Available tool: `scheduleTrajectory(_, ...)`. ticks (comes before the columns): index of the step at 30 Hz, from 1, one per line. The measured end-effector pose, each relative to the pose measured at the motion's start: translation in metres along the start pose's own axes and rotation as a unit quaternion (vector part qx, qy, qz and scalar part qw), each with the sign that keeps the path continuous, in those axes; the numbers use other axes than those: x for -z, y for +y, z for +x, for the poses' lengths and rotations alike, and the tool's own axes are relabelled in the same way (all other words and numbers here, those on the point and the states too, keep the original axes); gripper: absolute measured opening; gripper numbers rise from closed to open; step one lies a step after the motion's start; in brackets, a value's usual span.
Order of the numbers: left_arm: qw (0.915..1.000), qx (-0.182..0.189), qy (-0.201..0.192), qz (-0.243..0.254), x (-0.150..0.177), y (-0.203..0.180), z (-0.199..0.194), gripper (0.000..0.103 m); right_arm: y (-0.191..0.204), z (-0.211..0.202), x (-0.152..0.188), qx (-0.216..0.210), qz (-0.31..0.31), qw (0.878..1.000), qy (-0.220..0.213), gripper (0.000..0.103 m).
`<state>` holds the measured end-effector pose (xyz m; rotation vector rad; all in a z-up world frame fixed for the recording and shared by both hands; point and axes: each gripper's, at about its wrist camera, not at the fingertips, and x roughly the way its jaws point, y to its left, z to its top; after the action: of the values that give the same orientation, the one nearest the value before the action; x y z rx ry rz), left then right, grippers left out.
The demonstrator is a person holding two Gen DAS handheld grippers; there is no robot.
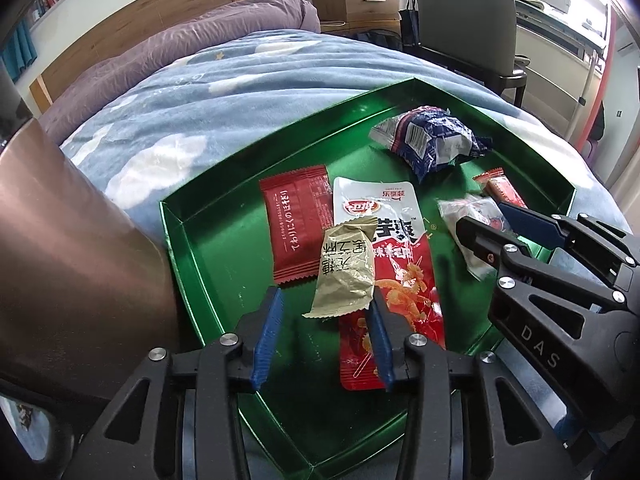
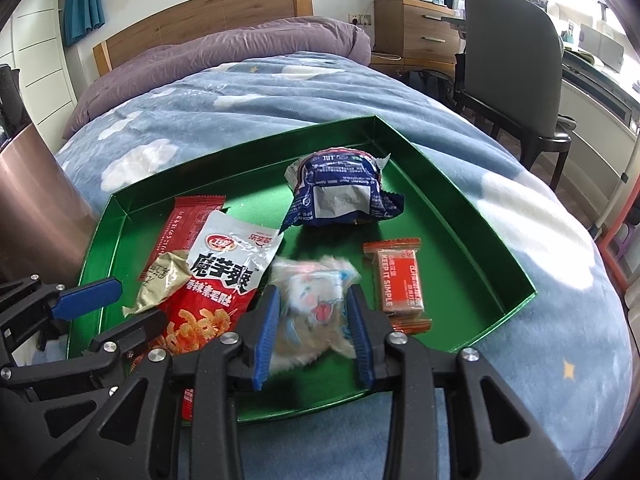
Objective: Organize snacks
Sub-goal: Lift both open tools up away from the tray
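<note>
A green tray (image 1: pixel 200 240) (image 2: pixel 460 184) lies on the bed and holds several snacks. My left gripper (image 1: pixel 326 300) is open above the tray; a beige packet (image 1: pixel 346 270) lies between its fingers, over a red-and-white pouch (image 1: pixel 396 248) beside a red packet (image 1: pixel 298 222). My right gripper (image 2: pixel 314 300) stands open around a clear, blurred packet (image 2: pixel 316 300) with a cartoon face; it also shows in the left wrist view (image 1: pixel 476 220). A dark blue bag (image 2: pixel 340 192) sits at the back and an orange bar (image 2: pixel 400 280) at the right.
The tray rests on a blue cloud-print blanket (image 2: pixel 260 96). A brown cylinder (image 1: pixel 72 240) stands at the left of the tray. A purple pillow (image 2: pixel 240 48), a wooden headboard, a nightstand (image 2: pixel 416 28) and a dark chair (image 2: pixel 516 64) lie beyond.
</note>
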<state>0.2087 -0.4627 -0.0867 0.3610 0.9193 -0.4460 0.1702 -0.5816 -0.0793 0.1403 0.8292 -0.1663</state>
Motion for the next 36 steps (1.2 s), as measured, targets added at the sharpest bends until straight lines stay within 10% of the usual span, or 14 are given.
scheduleTrajectory(12, 0.9999, 0.001, -0.015, -0.004, -0.003, 0.004, -0.029, 0.043, 0.004, -0.036, -0.011, 0.006, -0.005, 1.000, -0.015, 0.021)
scheduleTrajectory(23, 0.9988, 0.018, -0.045, -0.002, 0.003, 0.004, -0.083, 0.045, 0.005, -0.094, -0.017, 0.029, 0.002, 0.999, -0.041, 0.067)
scheduleTrajectory(36, 0.9961, 0.021, -0.086, -0.007, 0.007, 0.013, -0.143, 0.052, 0.014, -0.155, -0.015, 0.035, 0.005, 0.997, -0.064, 0.083)
